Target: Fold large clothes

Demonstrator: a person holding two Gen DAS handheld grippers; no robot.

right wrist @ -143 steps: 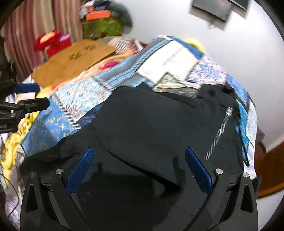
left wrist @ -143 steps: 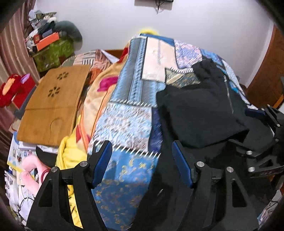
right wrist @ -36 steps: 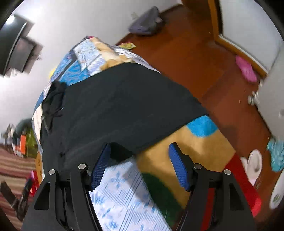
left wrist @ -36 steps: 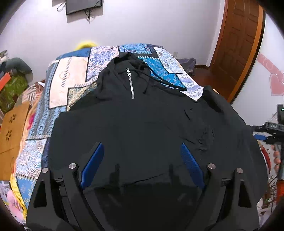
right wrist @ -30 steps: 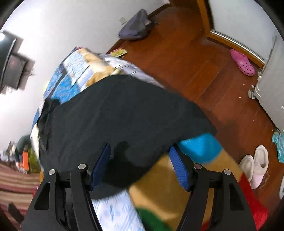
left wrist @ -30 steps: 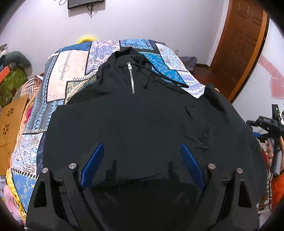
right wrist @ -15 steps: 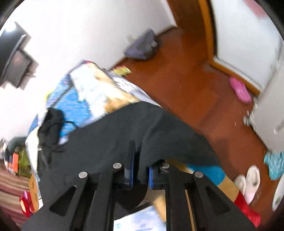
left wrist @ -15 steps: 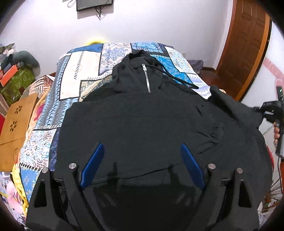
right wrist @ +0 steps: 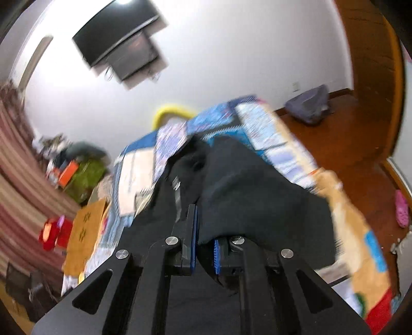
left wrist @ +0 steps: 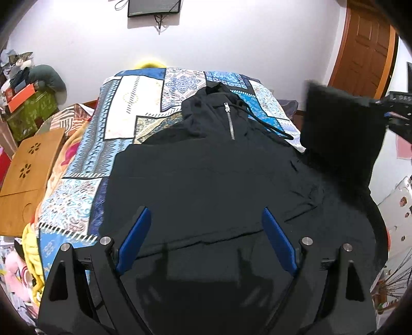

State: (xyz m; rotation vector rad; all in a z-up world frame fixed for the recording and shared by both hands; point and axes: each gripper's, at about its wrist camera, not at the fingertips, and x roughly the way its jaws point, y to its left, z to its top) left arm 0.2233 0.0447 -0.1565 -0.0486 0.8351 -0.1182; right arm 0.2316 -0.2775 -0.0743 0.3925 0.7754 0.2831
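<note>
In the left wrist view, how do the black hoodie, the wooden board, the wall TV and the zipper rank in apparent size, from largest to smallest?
1. Hoodie
2. Wooden board
3. TV, cut off by the top edge and farther away, so this rank is unsure
4. Zipper

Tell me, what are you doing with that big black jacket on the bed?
A person is folding a black hoodie spread on the patchwork bedspread. The right tool is shut on one sleeve and holds it up off the bed at the hoodie's right side. The left tool is open above the hoodie's lower part, gripping nothing. The zipper and hood lie at the far end.
</note>
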